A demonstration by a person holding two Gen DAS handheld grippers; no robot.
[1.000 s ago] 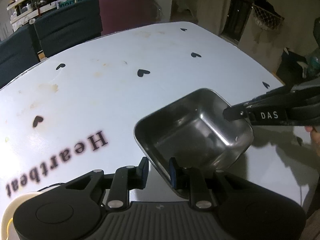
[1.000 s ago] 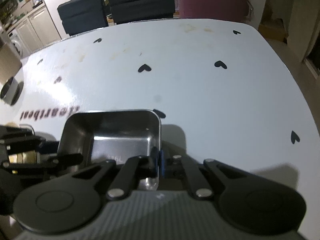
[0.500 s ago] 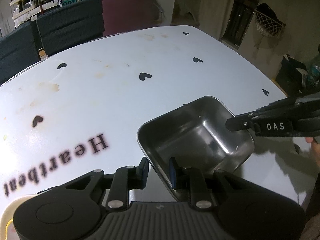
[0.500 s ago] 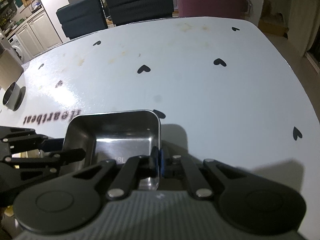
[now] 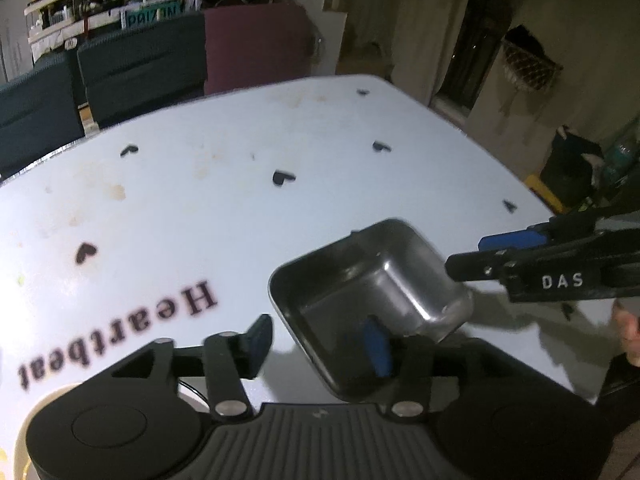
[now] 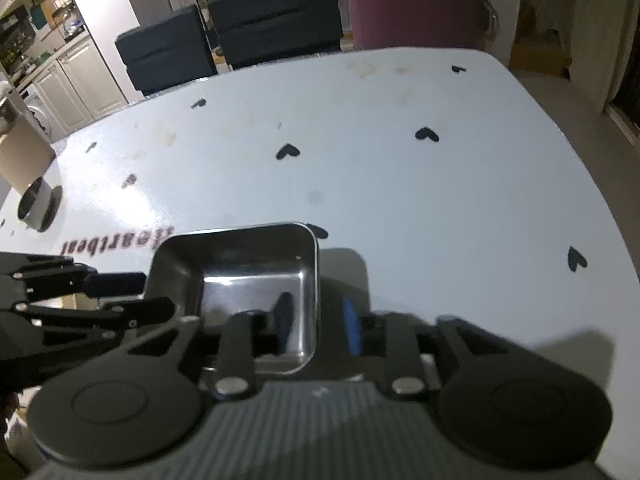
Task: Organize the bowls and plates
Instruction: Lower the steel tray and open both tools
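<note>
Both the left gripper (image 5: pixel 320 340) and right gripper (image 6: pixel 316 322), jaws spread, straddle a light, rigid, slippery steel tray (image 6: pixel 256 268); its 3 o'clock rim looks best for gripping.

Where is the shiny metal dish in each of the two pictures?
Left wrist view: the square metal dish sits low and right of centre, just past the left gripper.
Right wrist view: it is low and left of centre, its right wall between the open fingers of the right gripper.
Shared landmark: the "Heartbeat" lettering printed on the white table.
</note>
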